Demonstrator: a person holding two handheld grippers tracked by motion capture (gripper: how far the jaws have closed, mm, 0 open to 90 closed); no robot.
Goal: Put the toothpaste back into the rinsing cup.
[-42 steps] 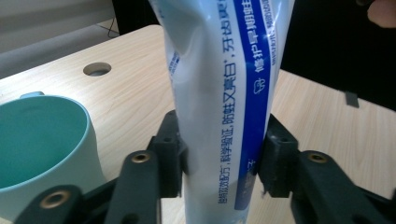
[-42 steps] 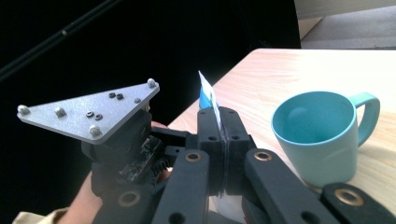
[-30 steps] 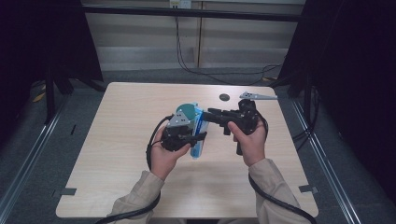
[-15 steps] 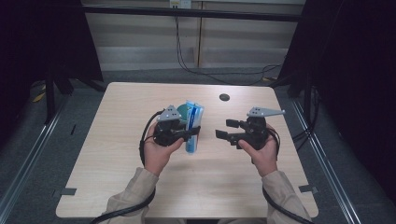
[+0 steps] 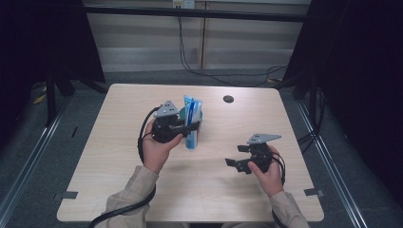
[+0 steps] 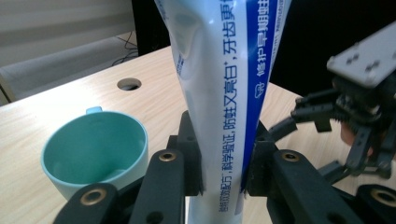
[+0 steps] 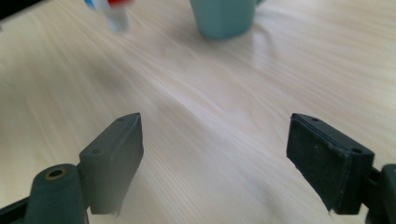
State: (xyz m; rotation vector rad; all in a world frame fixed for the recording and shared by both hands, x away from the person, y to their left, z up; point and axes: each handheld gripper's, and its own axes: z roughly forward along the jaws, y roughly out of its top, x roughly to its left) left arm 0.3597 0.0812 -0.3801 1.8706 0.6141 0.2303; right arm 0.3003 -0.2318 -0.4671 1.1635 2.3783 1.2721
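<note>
A white and blue toothpaste tube (image 5: pixel 192 109) stands upright over the table's middle, cap end down, with my left gripper (image 5: pixel 190 132) shut on its lower part. In the left gripper view the black jaws press the tube (image 6: pixel 224 93) from both sides. A teal mug (image 6: pixel 93 149) stands just beyond it, empty; from above the mug (image 5: pixel 201 117) peeks out behind the tube. My right gripper (image 5: pixel 233 156) hovers low over the front right of the table. Its jaws have just been opening, and in its own view the gripper (image 7: pixel 215 140) has only bare wood between them.
The pale wooden table (image 5: pixel 119 180) has a round cable hole (image 5: pixel 228 99) near its far edge. Black frame posts and dark curtains flank both sides. In the right gripper view the mug (image 7: pixel 224 16) and the tube's cap (image 7: pixel 114 14) lie ahead at the top.
My right gripper has pulled away from the tube, moving right, toward the person and down to the table, with its jaws spread wide. The left gripper still holds the tube, now upright.
</note>
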